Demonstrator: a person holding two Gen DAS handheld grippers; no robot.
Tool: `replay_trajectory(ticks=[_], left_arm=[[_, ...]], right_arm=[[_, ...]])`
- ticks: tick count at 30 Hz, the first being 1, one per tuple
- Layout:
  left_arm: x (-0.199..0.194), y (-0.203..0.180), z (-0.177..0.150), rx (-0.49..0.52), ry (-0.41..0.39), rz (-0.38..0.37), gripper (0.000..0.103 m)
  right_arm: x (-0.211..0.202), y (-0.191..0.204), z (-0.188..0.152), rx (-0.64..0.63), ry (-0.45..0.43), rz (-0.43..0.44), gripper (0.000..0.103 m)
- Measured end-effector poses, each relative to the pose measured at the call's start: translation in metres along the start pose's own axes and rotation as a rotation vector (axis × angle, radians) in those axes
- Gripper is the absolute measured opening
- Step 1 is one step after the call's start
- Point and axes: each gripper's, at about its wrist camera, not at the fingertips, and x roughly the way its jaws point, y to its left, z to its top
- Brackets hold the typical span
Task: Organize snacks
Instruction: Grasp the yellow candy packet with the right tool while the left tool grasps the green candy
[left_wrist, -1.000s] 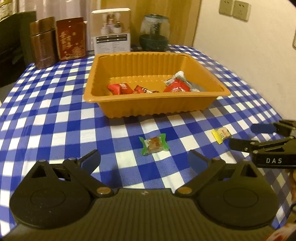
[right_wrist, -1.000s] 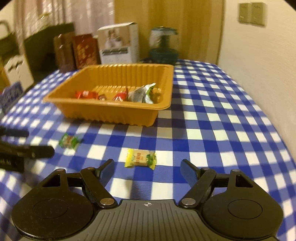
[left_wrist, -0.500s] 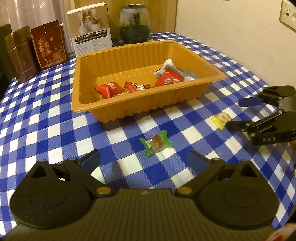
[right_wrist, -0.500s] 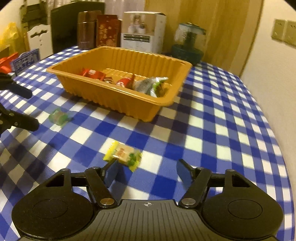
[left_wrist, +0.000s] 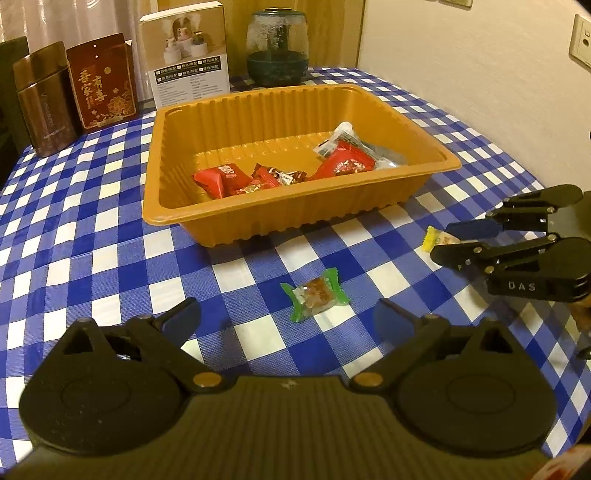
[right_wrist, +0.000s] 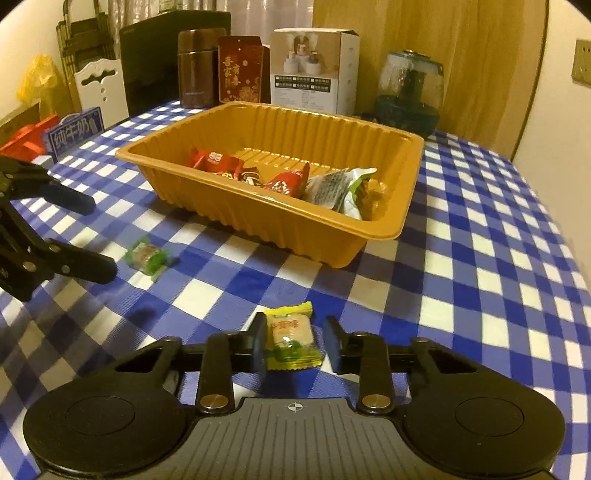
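Observation:
An orange tray (left_wrist: 258, 218) (right_wrist: 280, 229) on the blue checked cloth holds several wrapped snacks, mostly red. A green-wrapped candy (left_wrist: 314, 295) (right_wrist: 147, 255) lies on the cloth in front of the tray, just ahead of my open left gripper (left_wrist: 286, 317). A yellow-wrapped candy (right_wrist: 291, 334) (left_wrist: 436, 238) lies on the cloth between the fingers of my right gripper (right_wrist: 295, 343). Its jaws have narrowed around the candy with small gaps on both sides. The right gripper (left_wrist: 448, 242) also shows in the left wrist view, the left gripper (right_wrist: 92, 236) in the right wrist view.
Behind the tray stand a brown canister (left_wrist: 44, 110), a red box (left_wrist: 103, 81), a white box (left_wrist: 188, 55) and a glass jar (left_wrist: 277, 48). A wall (left_wrist: 480, 74) runs along the table's right side. A blue milk carton (right_wrist: 74, 133) lies at the left.
My right gripper has moved forward over the yellow candy and narrowed its jaws around it. My left gripper has moved a little closer to the green candy.

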Motion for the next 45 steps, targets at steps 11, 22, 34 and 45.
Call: replay_trajectory(ticks=[11,22,34,45], left_arm=[[0.008,-0.009,0.003,0.120,-0.038,-0.063,0.082],[0.017,-0.005,0.005,0.309,-0.037,-0.125,0.068],[0.031,-0.011,0.002,0.441,-0.031,-0.126,0.056],[0.026,-0.006,0.009,0.198,0.067,-0.219,0.020]], right_arm=[[-0.018,0.014,0.001,0.153,0.022,-0.024,0.023],[-0.014,0.007,0.005,0.195,0.022,-0.037,0.023],[-0.007,0.014,0.013,0.206,0.028,-0.025,0.023],[-0.003,0.022,0.019,0.205,0.029,-0.013,0.023]])
